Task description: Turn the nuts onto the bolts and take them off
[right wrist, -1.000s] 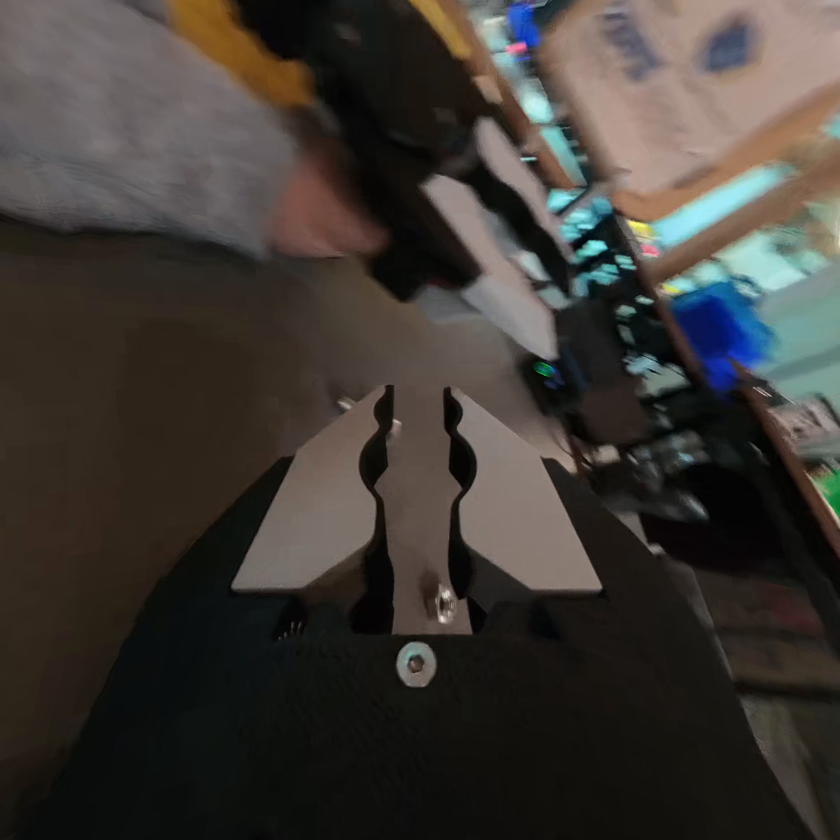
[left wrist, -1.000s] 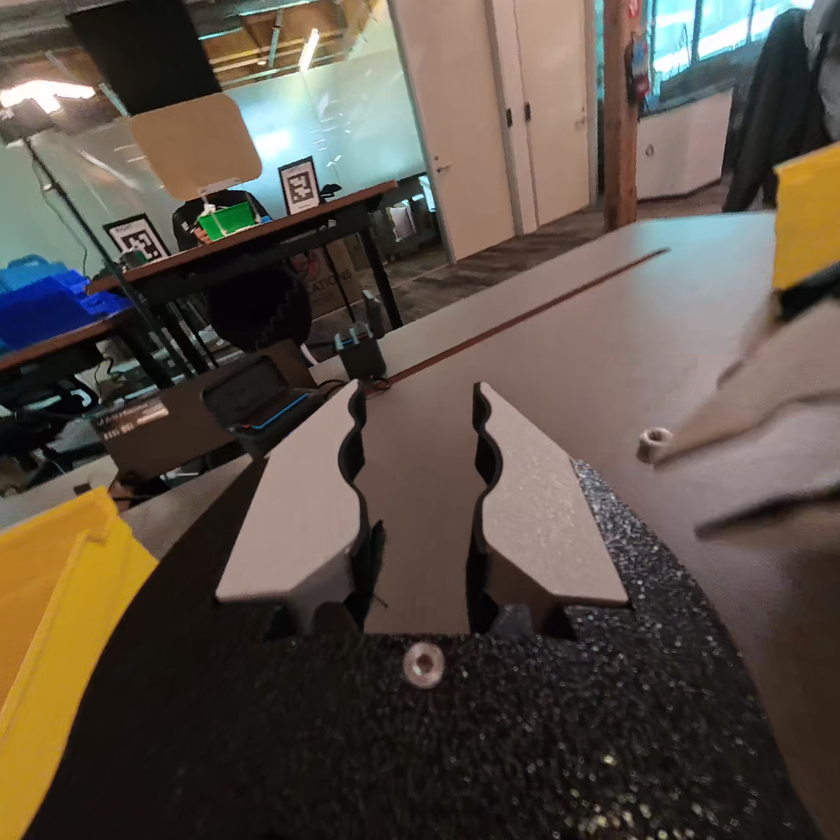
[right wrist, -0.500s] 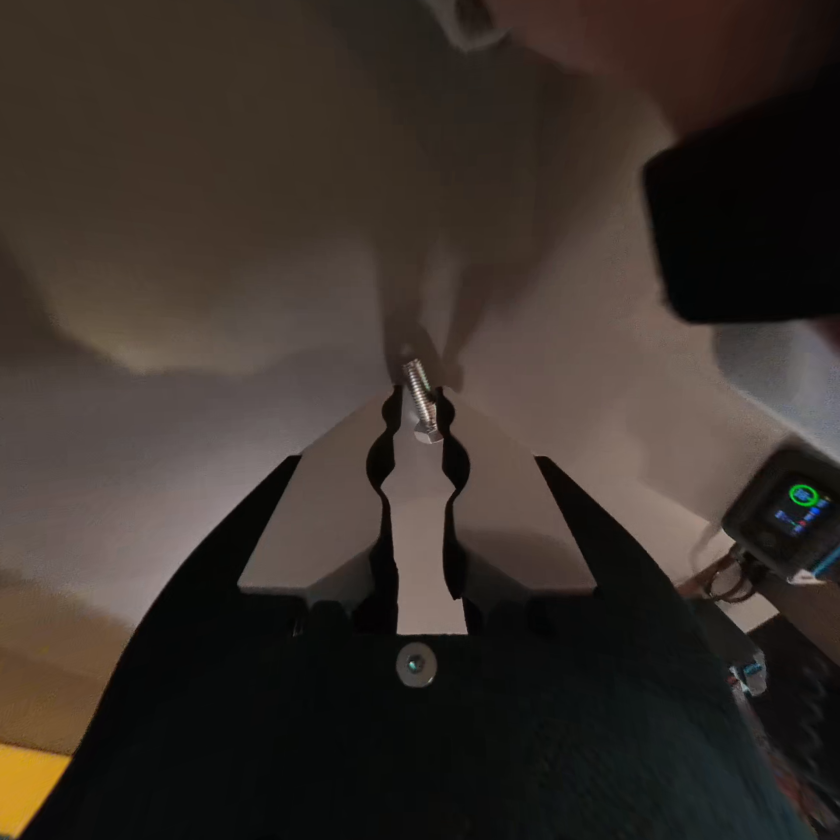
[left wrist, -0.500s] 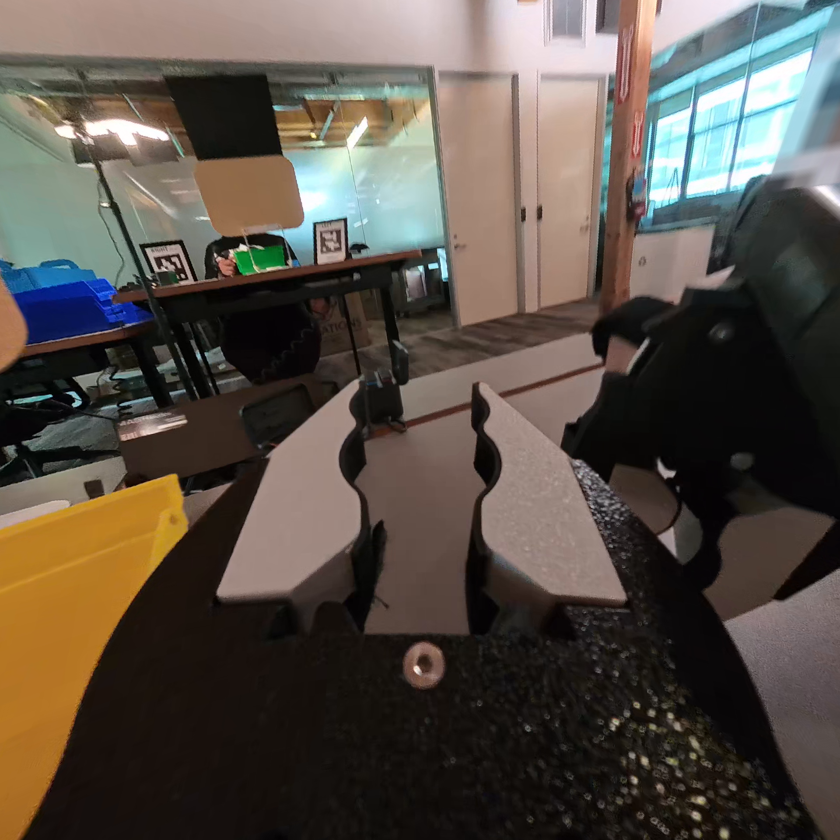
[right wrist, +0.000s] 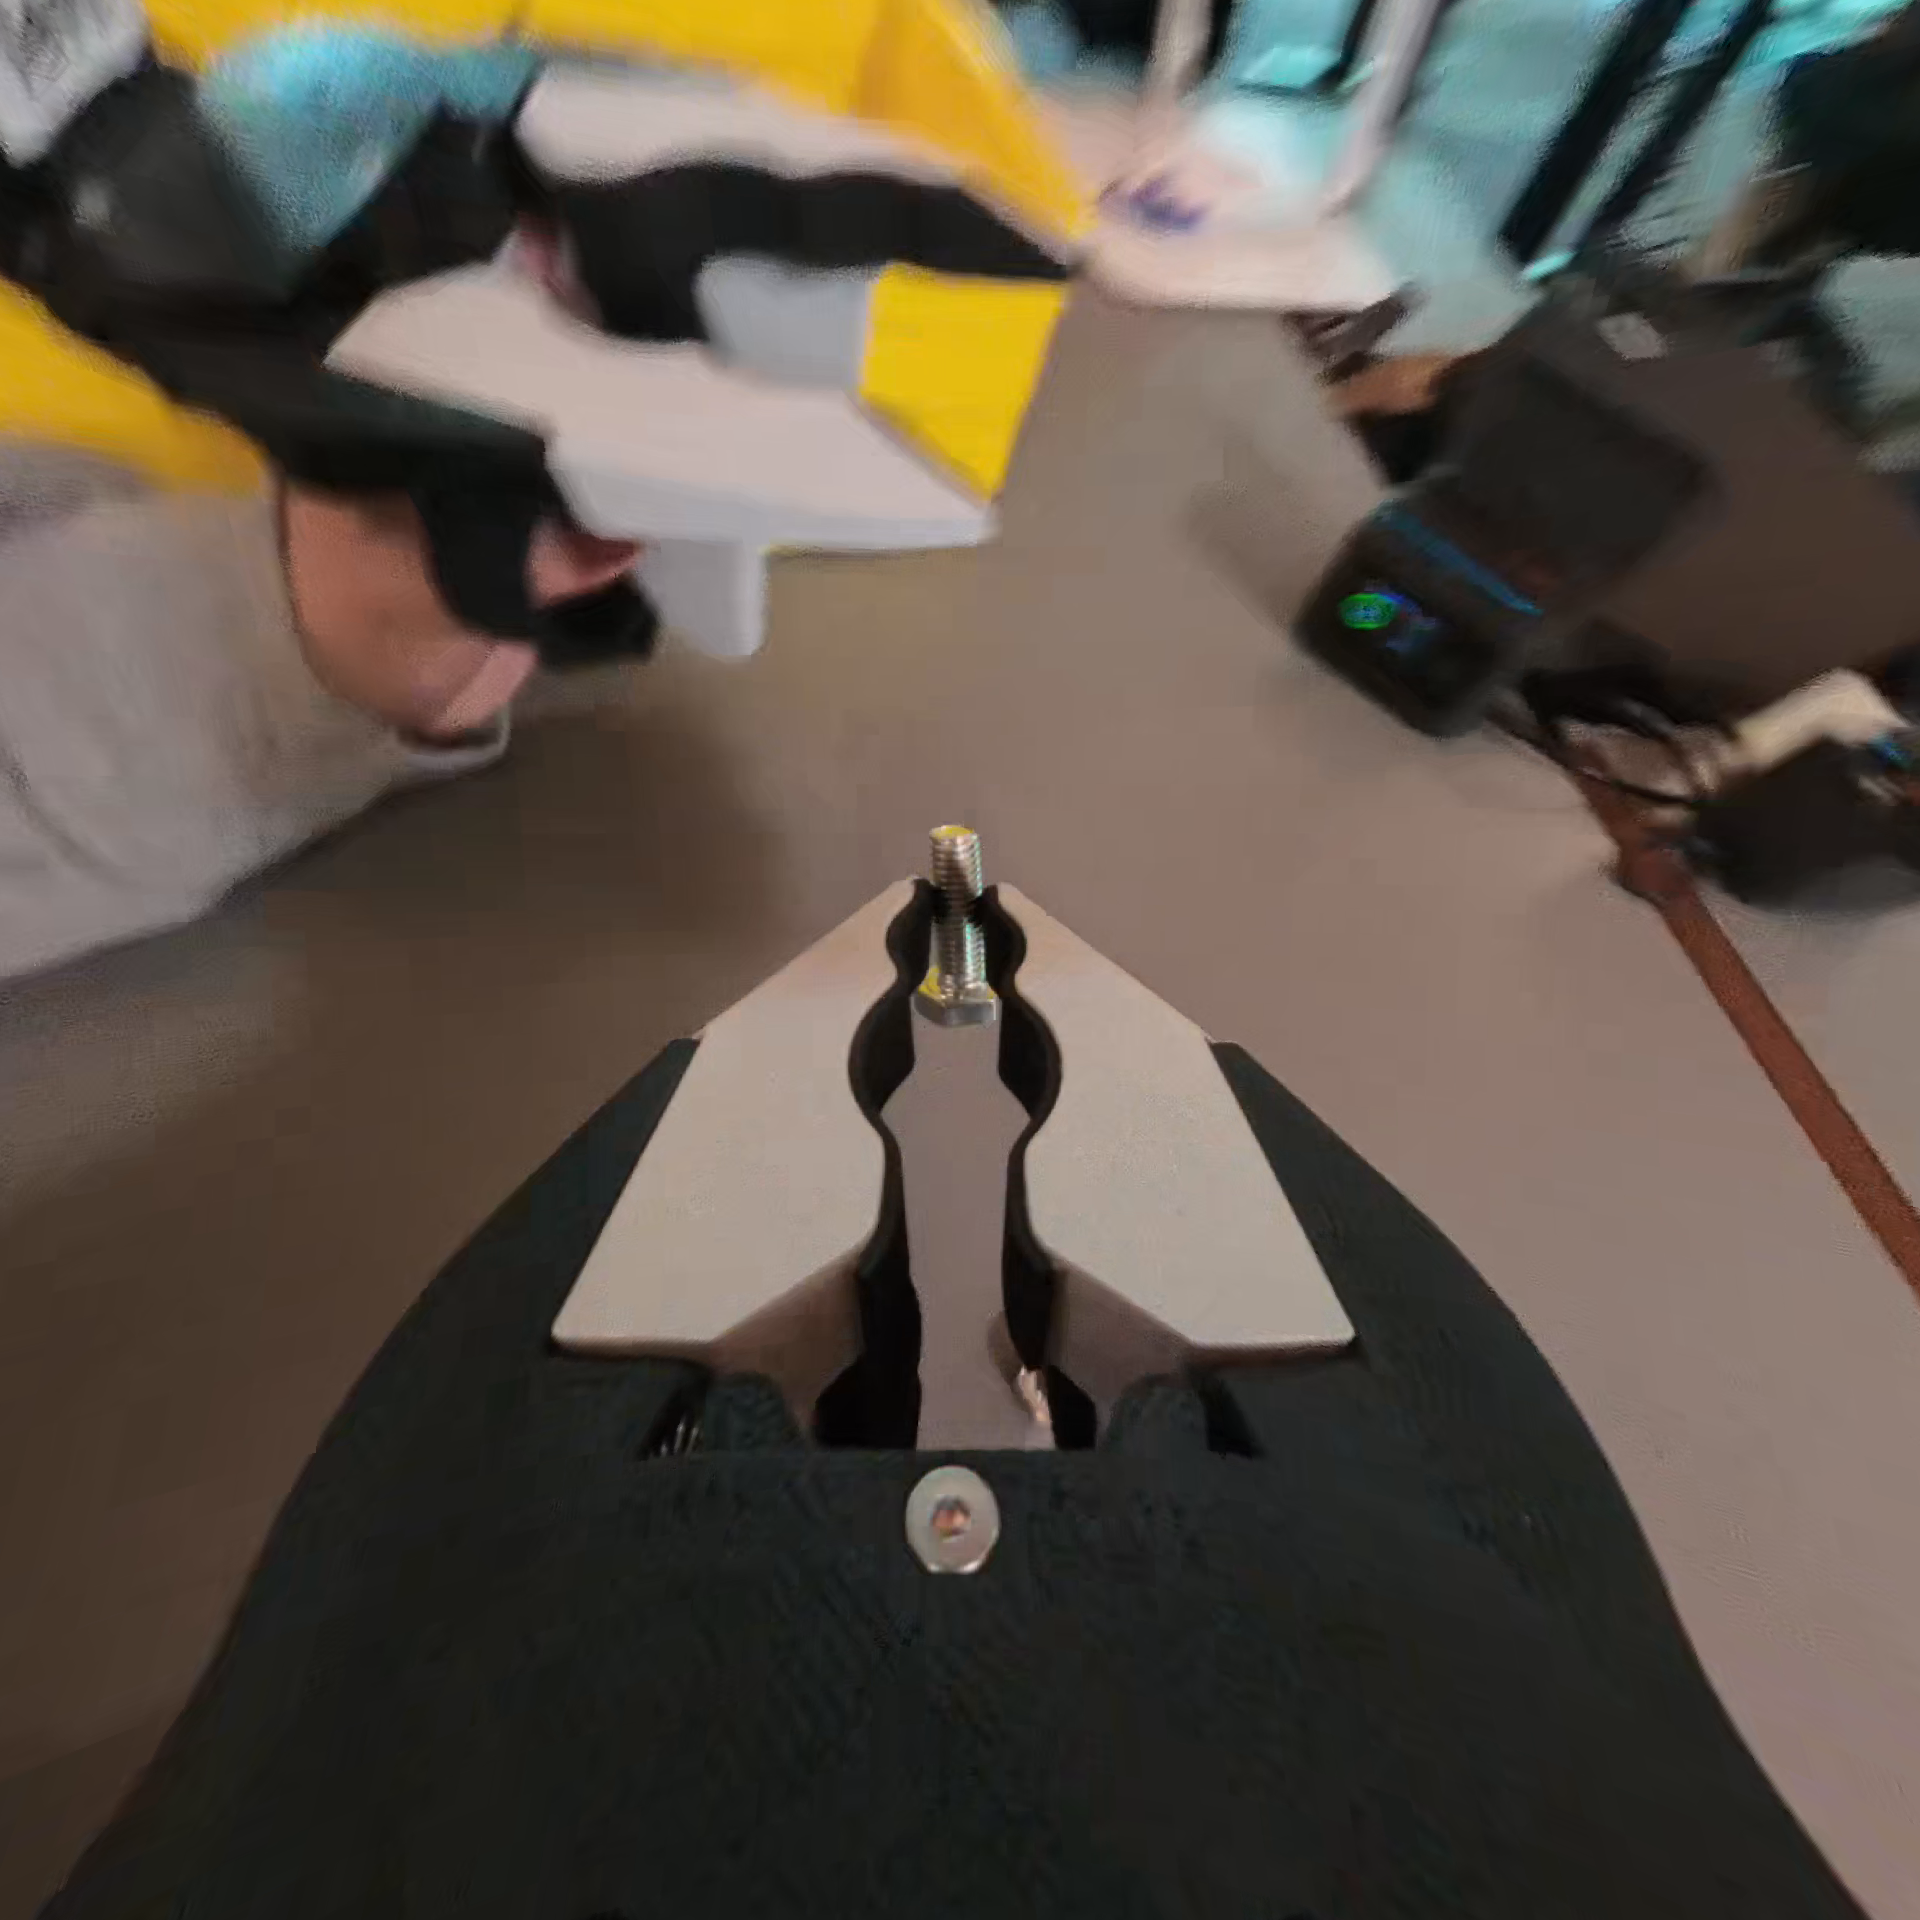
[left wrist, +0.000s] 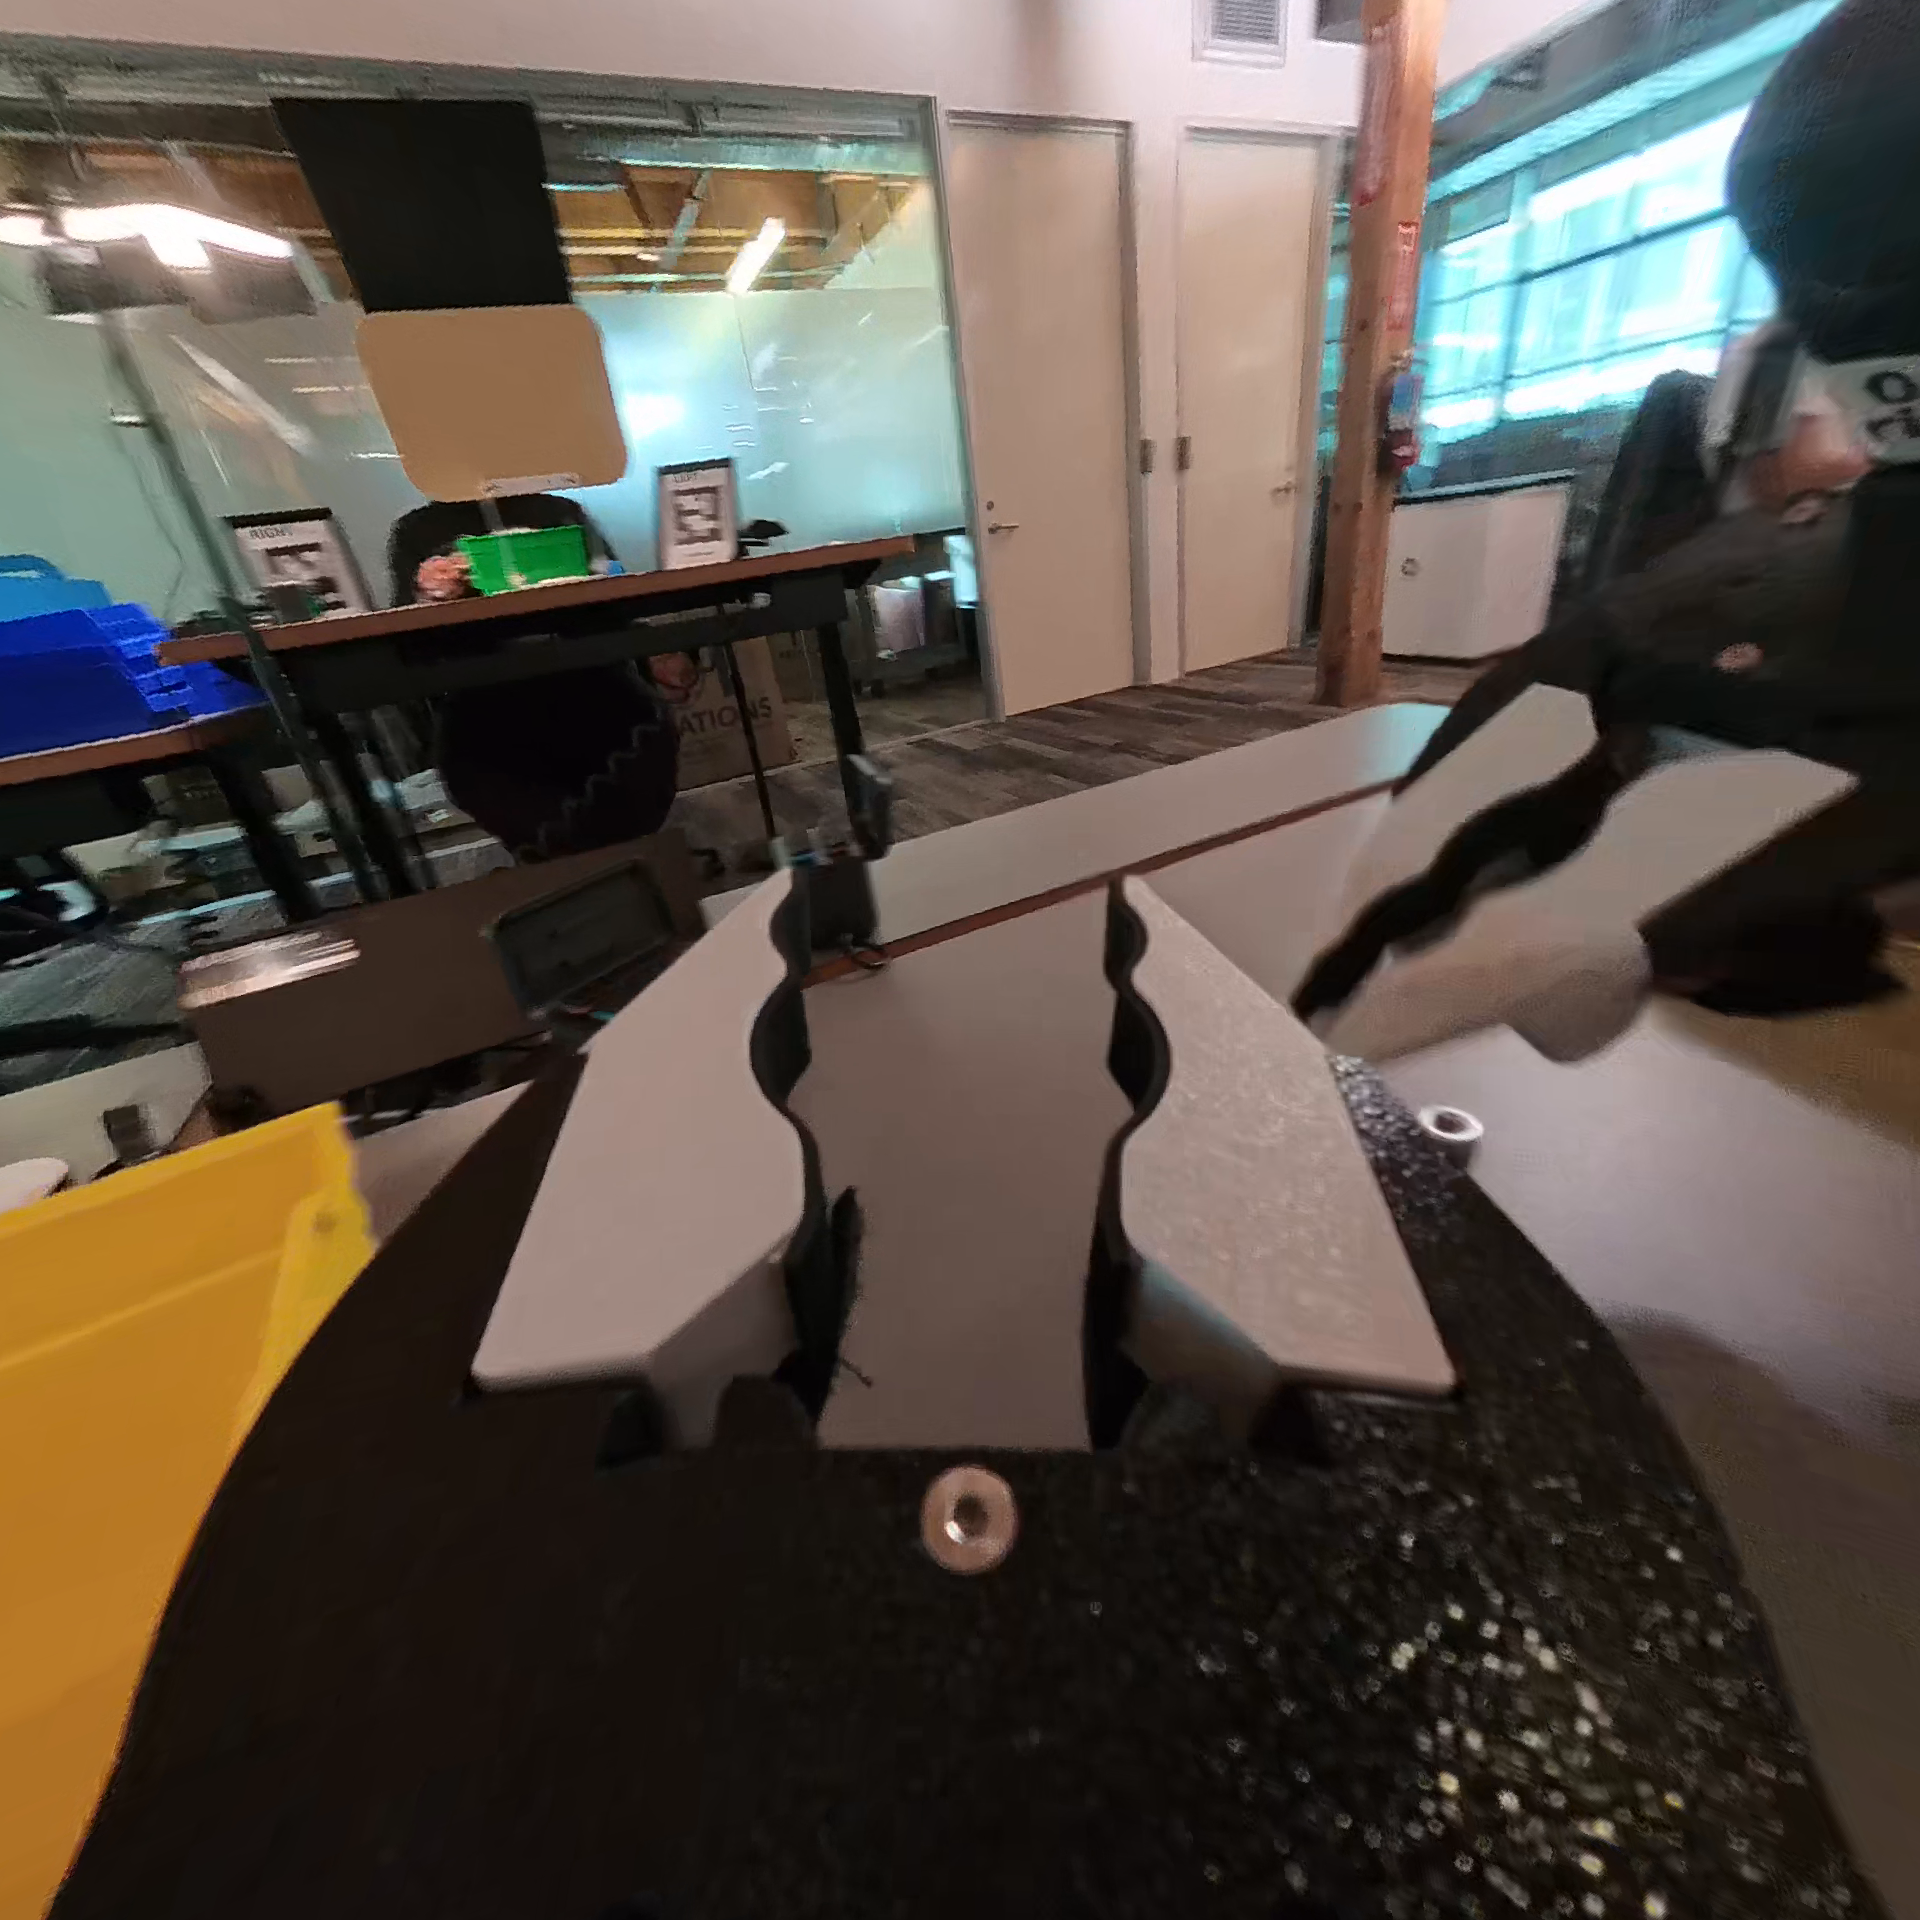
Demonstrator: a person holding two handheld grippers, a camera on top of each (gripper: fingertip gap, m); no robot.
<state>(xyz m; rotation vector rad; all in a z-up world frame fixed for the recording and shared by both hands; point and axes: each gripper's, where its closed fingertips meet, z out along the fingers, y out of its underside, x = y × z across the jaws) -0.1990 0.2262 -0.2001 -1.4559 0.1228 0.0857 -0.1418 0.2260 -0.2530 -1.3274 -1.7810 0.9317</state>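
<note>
Right wrist view shows my right tool (right wrist: 953, 904) now lifted off the desk (right wrist: 1299, 935), pinching the threaded silver hex-head bolt (right wrist: 958, 935) at its tips, while my empty, wide-open left tool (left wrist: 961, 997) has the small silver nut (left wrist: 1451, 1125) lying just to its right, so threading comes next.

The left wrist view sits low over the grey tabletop (left wrist: 1714, 1299), facing along its own fingers toward a far glass-walled office. The right wrist view looks down its fingers across the same tabletop (right wrist: 1195, 831), close to the surface. Both views share the tabletop and the bright yellow plastic bin (left wrist: 135, 1382) (right wrist: 966, 364); each catches the other hand-held gripper.
</note>
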